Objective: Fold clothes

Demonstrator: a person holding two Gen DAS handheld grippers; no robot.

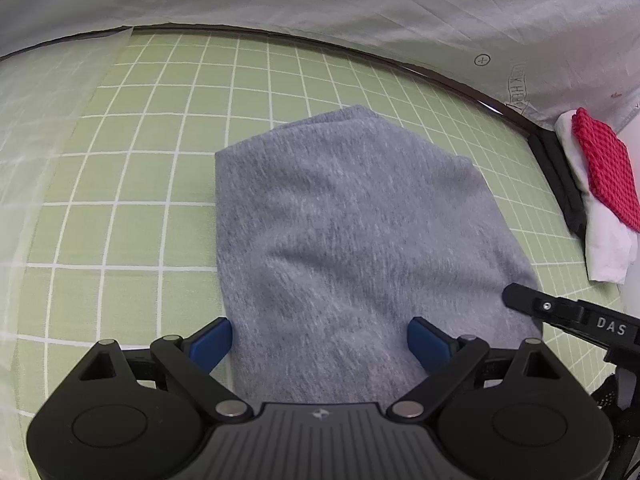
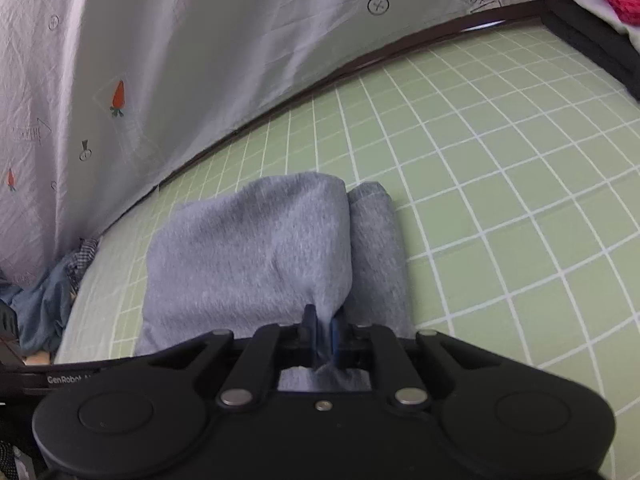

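Lying folded on the desk (image 1: pixel 132 184), a heathered grey knit garment (image 1: pixel 344 240), soft and slightly fuzzy, with rounded fold edges and a few shallow creases across its top. Covered the desk in a pale green cloth ruled with a white grid of squares, edged at the back by a dark brown rim. Hung behind that rim as a backdrop, a thin, wrinkled white sheet (image 2: pixel 192 40) printed with small orange carrots, circled crosses and boxed lettering.

Hovered low over the near end of the garment, left claw (image 1: pixel 320 340), its blue-padded fingers spread wide with grey fabric showing between them; whether the pads touched the cloth could not be told. Pressed nearly together on a raised pinch of the same grey fabric at its near right edge, right claw (image 2: pixel 322 332), a tuft of knit bunched between the blue pads and showing behind them through the black linkage. Seen from the right wrist as two parts: a thick, puffy folded layer on the left, a narrower rolled strip beside it on the right.

Stacked at the far right corner of the desk, a red waffle-textured cloth (image 1: pixel 608 176) atop a folded white cloth (image 1: pixel 608 248) and something flat and black. Crumpled off the left edge, blue denim-like fabric (image 2: pixel 36 312).
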